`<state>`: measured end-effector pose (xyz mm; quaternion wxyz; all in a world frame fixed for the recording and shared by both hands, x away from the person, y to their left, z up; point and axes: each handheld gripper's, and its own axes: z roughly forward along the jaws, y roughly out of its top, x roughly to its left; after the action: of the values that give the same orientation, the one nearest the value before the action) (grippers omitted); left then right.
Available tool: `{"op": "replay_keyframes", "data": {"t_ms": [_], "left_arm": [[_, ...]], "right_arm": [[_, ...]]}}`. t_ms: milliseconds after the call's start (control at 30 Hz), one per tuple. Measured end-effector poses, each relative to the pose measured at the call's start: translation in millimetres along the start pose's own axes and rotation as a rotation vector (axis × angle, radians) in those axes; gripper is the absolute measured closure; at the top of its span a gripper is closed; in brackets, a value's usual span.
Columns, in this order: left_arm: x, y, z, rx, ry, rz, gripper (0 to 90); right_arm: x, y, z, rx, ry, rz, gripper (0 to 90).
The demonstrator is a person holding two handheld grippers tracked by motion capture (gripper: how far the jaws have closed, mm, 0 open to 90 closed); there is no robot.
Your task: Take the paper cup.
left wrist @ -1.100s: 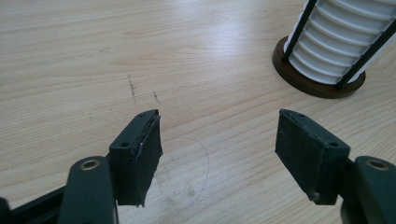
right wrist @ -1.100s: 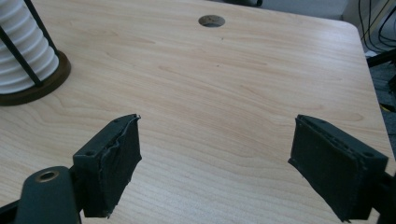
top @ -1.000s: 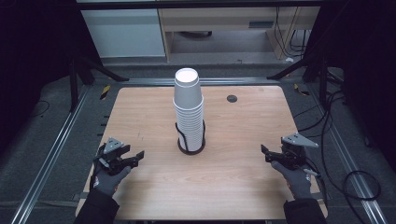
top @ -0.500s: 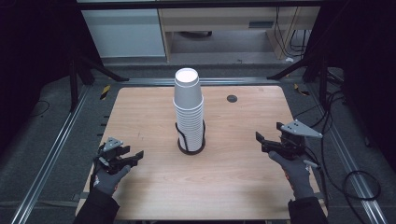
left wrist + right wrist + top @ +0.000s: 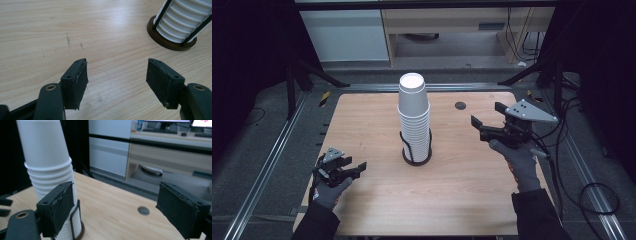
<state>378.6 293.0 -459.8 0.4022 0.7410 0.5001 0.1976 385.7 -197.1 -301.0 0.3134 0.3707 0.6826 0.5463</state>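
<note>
Well apart: cup stack [image 5: 414, 117], right gripper [image 5: 478, 126], fingers [image 5: 58, 207] spread.

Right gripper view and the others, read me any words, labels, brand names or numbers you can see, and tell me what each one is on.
No readable text.
Monitors on the back desk: bright screens, content too blurred to read.
Small label on the cabinet front: too small to read.
Stack of white cups: plain, no print.
Wooden table: faint scuff marks, no writing.
</note>
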Motion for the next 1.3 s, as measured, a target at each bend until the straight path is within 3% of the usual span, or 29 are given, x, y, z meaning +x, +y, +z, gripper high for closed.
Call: {"op": "replay_keyframes", "data": {"t_ms": [433, 567, 967, 1300], "left_arm": [[0.5, -0.6, 0.9, 0.003, -0.003, 0.003, 33.1], [0.6, -0.3, 1.0, 0.006, 0.001, 0.008, 33.2], [0.9, -0.4, 2.4, 0.01, -0.006, 0.016, 33.0], [1.6, -0.3, 2.2, 0.01, -0.007, 0.012, 32.8]], "right_arm": [[27.9, 37.7, 24.6, -0.047, 0.075, -0.037, 13.7], [38.3, 45.7, 35.4, -0.052, 0.12, -0.032, 13.5], [69.7, 56.4, 76.2, -0.047, 0.227, -0.02, 11.5], [85.3, 54.8, 105.2, -0.016, 0.267, -0.012, 9.7]]}}
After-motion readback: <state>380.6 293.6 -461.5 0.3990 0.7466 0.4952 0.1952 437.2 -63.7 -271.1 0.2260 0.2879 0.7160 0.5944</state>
